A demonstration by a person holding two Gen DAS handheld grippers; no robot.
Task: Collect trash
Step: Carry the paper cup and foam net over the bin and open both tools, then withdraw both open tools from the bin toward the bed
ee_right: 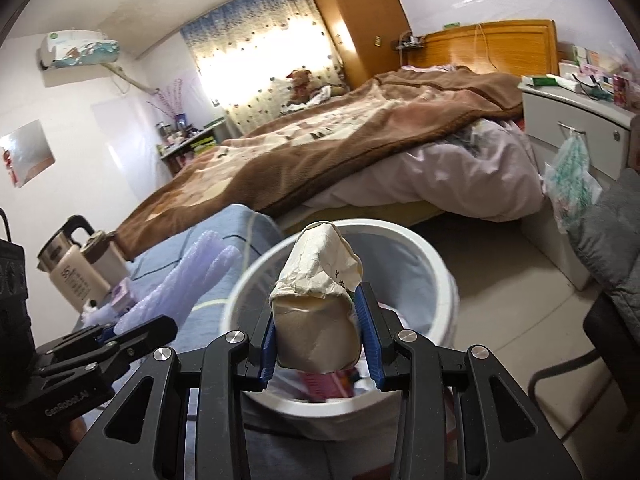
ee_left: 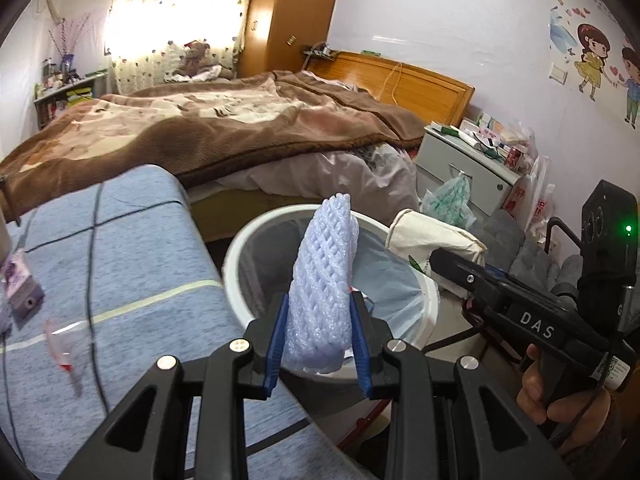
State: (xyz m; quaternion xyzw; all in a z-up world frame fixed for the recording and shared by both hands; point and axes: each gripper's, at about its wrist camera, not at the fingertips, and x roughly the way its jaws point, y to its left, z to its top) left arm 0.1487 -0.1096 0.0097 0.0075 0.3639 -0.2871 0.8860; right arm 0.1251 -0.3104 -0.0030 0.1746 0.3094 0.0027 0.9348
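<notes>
Now my left tool (ee_left: 319,340) pinches a pale-blue foam net sleeve (ee_left: 324,280), my right tool (ee_right: 320,340) a crumpled white paper wad (ee_right: 320,304); both poised over the white round bin (ee_right: 444,280) for dropping.

A bed (ee_right: 360,152) under a brown blanket (ee_left: 192,128) filled the room, its wooden headboard (ee_left: 404,76) against a white wall with cartoon stickers (ee_left: 596,60). Daylight glowed through a patterned curtain (ee_right: 264,52) beside a tall wooden wardrobe (ee_right: 352,16). A grey nightstand (ee_left: 464,164) stood cluttered by the headboard.
</notes>
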